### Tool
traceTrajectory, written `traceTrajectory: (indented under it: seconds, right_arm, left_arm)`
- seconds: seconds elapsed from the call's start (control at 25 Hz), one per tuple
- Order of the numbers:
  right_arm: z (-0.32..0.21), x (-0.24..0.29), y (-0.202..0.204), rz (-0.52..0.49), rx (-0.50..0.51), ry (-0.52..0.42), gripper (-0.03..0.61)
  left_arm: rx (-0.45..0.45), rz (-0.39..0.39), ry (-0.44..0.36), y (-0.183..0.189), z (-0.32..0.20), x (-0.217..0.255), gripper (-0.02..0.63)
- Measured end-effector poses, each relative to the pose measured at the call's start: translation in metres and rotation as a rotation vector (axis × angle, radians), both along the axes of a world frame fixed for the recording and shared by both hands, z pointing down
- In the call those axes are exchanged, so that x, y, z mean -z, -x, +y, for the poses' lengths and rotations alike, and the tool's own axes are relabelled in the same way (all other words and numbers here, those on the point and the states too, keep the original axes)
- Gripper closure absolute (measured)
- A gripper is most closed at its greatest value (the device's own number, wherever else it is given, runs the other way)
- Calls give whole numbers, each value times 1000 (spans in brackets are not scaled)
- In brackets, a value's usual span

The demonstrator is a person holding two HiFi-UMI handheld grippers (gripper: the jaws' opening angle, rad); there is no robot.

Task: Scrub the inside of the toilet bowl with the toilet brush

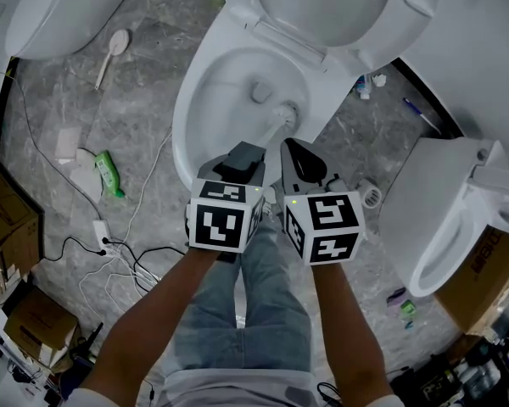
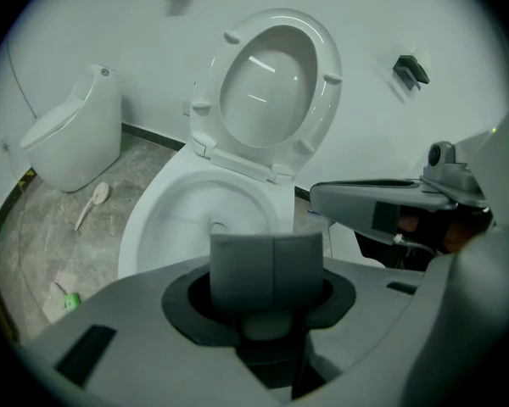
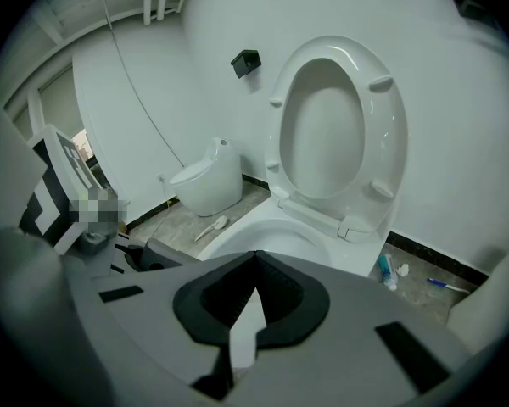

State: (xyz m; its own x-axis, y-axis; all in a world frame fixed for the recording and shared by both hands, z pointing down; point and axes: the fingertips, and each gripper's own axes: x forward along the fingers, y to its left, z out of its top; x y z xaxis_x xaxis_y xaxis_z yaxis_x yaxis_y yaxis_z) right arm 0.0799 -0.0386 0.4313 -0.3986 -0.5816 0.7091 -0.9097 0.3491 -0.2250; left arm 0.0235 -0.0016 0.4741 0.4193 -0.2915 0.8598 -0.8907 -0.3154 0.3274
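Note:
The white toilet bowl [image 1: 205, 91] stands open with its seat and lid [image 1: 322, 7] lifted. A white toilet brush reaches into it, its head [image 1: 285, 112] near the drain and its handle [image 1: 268, 131] running back to my left gripper [image 1: 243, 153], which is shut on the handle above the bowl's front rim. In the left gripper view the two pads [image 2: 273, 265] are pressed together over the bowl [image 2: 187, 206]. My right gripper [image 1: 295, 151] hovers just to the right, shut and holding nothing. Its jaws [image 3: 254, 257] meet at the tip above the bowl [image 3: 276, 231].
A second white fixture [image 1: 59, 7] stands at the back left and another toilet [image 1: 454, 219] at the right. On the floor lie a hand brush [image 1: 112, 51], a green bottle [image 1: 110, 175], cables [image 1: 127, 253], cardboard boxes [image 1: 8, 219], a tube [image 1: 362, 85] and a pen [image 1: 420, 113].

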Motion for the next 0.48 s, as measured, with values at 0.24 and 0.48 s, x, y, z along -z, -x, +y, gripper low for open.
traceTrajectory:
  seconds: [0.24,0.48]
  right_arm:
    - [-8,-4,-2,-8,9,-23,580]
    - [-12,-5,-7,-14,4,-58,580]
  left_arm:
    - [11,15,-25,-7,-12,-7,457]
    - [15,40,-60,-15,-25,-15,457]
